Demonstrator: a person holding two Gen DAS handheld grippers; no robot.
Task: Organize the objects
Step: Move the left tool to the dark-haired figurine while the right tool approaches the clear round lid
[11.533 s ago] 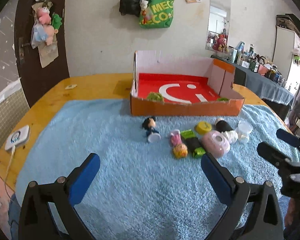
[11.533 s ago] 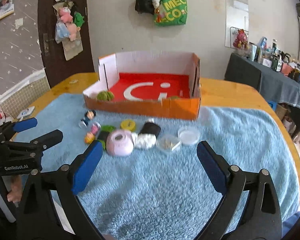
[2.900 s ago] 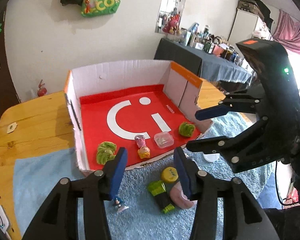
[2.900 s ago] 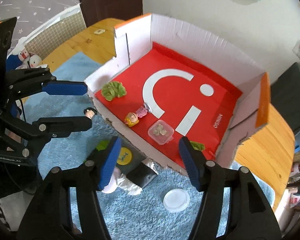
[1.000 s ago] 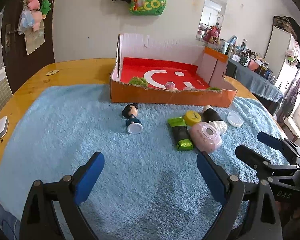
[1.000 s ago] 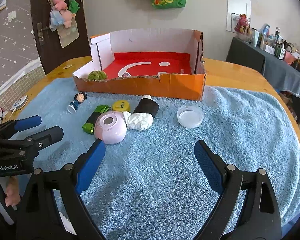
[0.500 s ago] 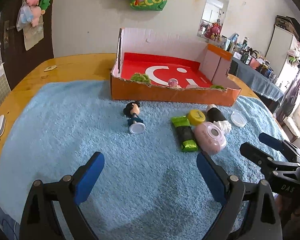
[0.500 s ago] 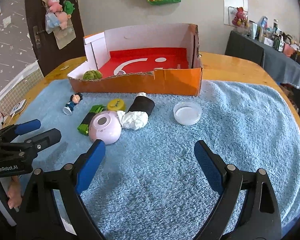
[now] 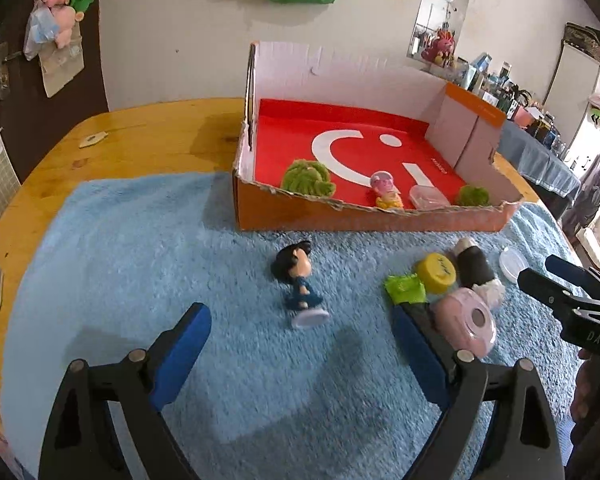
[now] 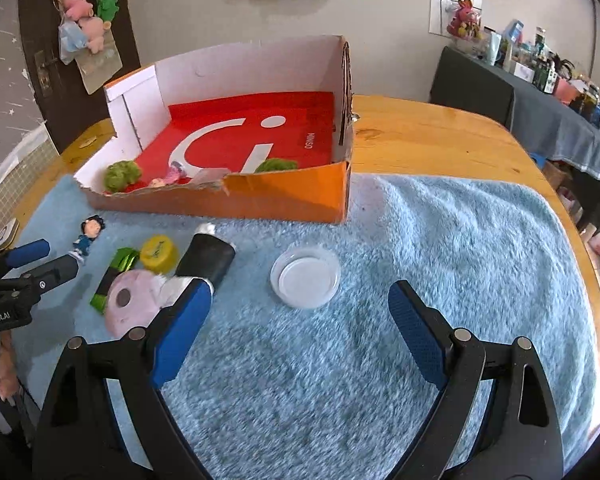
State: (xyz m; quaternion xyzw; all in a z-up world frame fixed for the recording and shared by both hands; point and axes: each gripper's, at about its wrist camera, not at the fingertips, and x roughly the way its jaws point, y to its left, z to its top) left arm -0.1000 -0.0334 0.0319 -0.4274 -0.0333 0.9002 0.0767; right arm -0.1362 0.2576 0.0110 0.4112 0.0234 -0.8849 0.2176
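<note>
Left wrist view shows the small doll figure [image 9: 300,286] lying on its side on the blue towel [image 9: 140,260], just in front of the orange cardboard box [image 9: 364,216]. Beside it to the right sits a cluster: a green wrapped bar [image 9: 406,290], a yellow cap [image 9: 436,273], a black roll [image 9: 474,266] and a pink round case [image 9: 468,322], touching one another. A clear lid [image 10: 305,277] lies apart from them on the towel. Inside the box rest two green fuzzy balls [image 9: 308,176], a pink and yellow toy [image 9: 386,190] and a clear small container [image 9: 428,201]. The left gripper [image 9: 302,360] hangs low over the towel near the doll, fingers spread wide and holding nothing. The right gripper [image 10: 300,332] hovers just short of the clear lid, fingers likewise spread and empty. The towel covers a wooden counter [image 10: 440,136].
</note>
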